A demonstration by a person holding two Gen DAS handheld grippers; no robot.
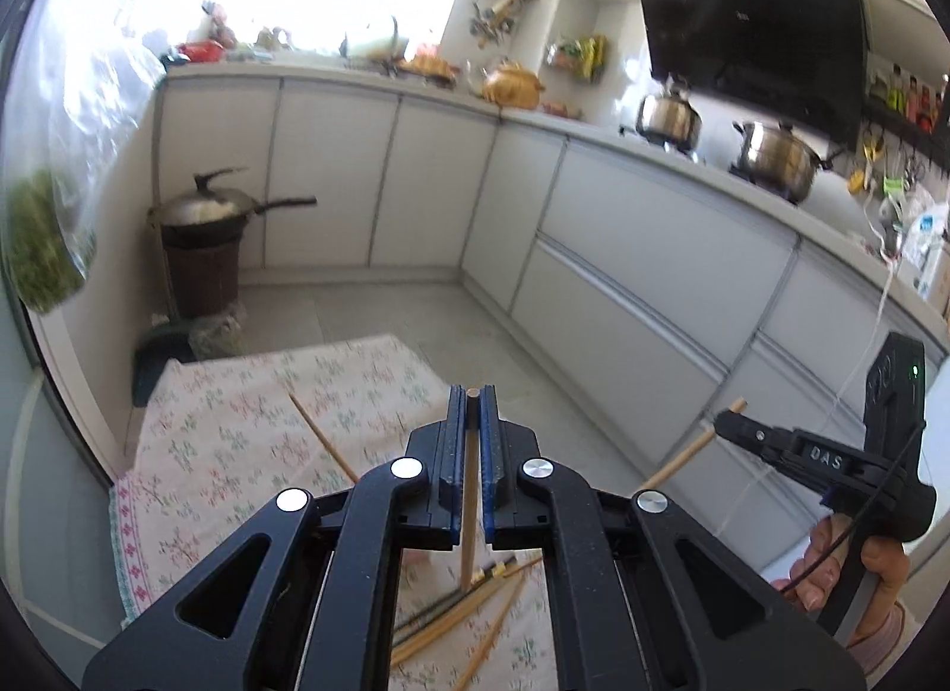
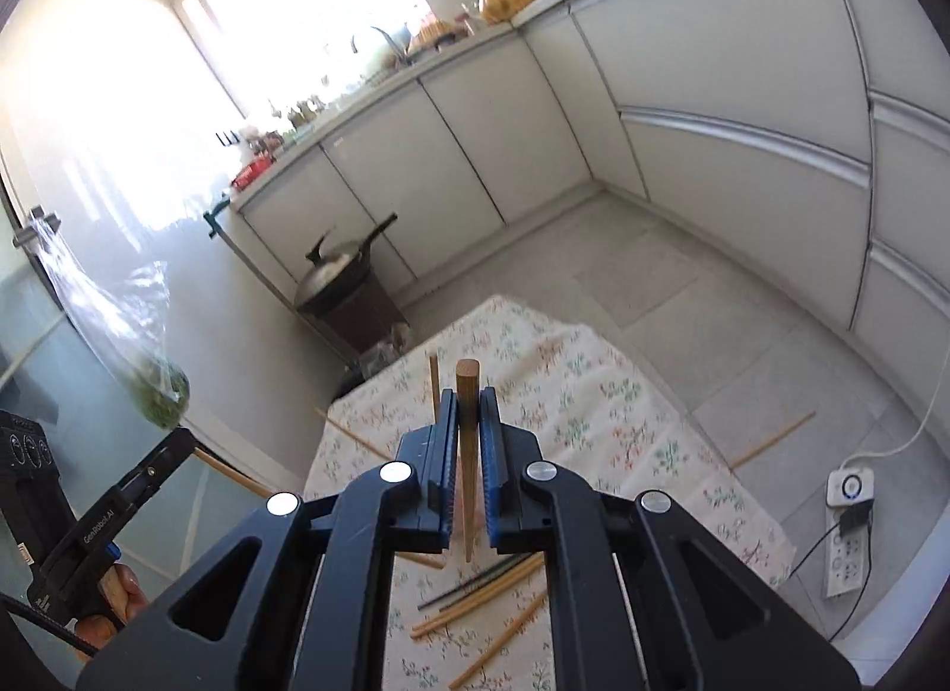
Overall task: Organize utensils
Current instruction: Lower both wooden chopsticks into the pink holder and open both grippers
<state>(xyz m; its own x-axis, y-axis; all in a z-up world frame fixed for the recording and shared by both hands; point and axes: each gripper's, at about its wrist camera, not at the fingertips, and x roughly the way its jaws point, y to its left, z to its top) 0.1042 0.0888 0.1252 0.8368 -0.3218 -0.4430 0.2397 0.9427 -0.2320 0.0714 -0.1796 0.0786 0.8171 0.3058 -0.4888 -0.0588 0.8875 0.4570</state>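
Note:
My left gripper (image 1: 472,394) is shut on a wooden chopstick (image 1: 469,489) that runs between its blue pads, above a table with a floral cloth (image 1: 237,430). My right gripper (image 2: 469,394) is shut on another wooden chopstick (image 2: 467,441); it also shows at the right of the left wrist view (image 1: 727,424), held by a hand. Several loose chopsticks (image 1: 469,608) lie in a heap on the cloth below both grippers, also seen in the right wrist view (image 2: 487,596). One more chopstick (image 1: 323,436) lies apart on the cloth.
White kitchen cabinets (image 1: 594,228) run along the far side, with pots (image 1: 772,157) on the counter. A wok on a brown bin (image 1: 202,252) stands beyond the table. One chopstick (image 2: 772,438) lies on the floor near a power strip (image 2: 849,525).

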